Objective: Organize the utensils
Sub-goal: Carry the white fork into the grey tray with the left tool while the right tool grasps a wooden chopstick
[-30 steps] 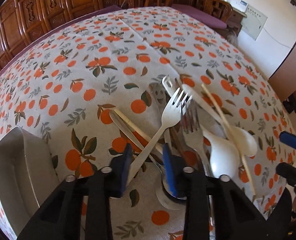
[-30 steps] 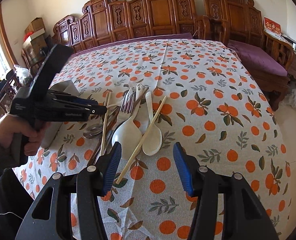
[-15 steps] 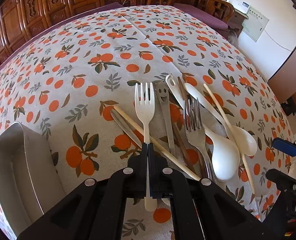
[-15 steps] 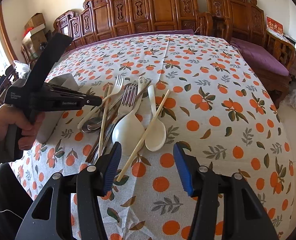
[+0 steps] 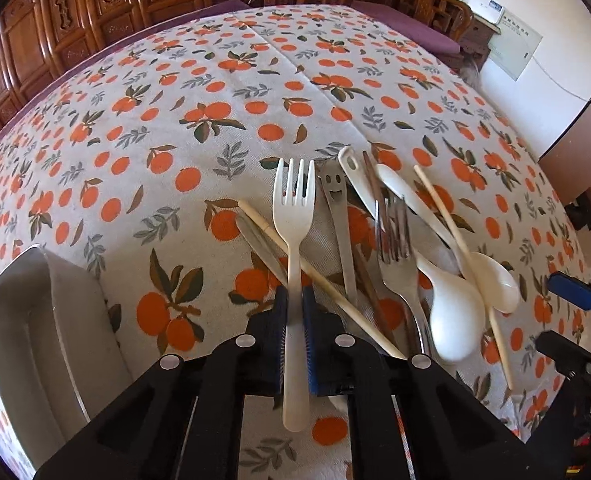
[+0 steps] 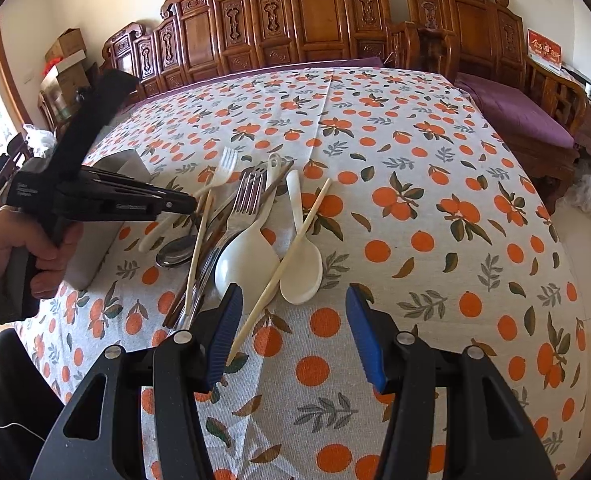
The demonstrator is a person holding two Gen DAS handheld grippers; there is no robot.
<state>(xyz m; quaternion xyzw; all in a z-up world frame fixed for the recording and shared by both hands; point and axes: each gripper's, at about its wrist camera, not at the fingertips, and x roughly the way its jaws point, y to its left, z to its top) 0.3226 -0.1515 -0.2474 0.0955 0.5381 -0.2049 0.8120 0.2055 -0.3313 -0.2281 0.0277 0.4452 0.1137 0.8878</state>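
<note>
My left gripper (image 5: 294, 300) is shut on a white plastic fork (image 5: 294, 216), gripping its handle with the tines pointing away, held above the pile. It also shows in the right wrist view (image 6: 215, 178). The pile on the table holds metal forks (image 5: 393, 240), two white spoons (image 5: 453, 312), chopsticks (image 5: 459, 240), a smiley-face metal handle (image 5: 335, 196) and a metal spoon (image 6: 175, 252). My right gripper (image 6: 293, 320) is open and empty, near the white spoons (image 6: 301, 268) and a chopstick (image 6: 283, 264).
A grey metal tray (image 5: 19, 320) sits at the left of the pile, also in the right wrist view (image 6: 129, 166). The table has an orange-print cloth (image 5: 255, 80). Carved wooden chairs (image 6: 315, 16) line the far side.
My left gripper closed on the white fork's handle, straightened it and lifted it from the pile. The right gripper moved slightly closer to the spoons and stayed open.
</note>
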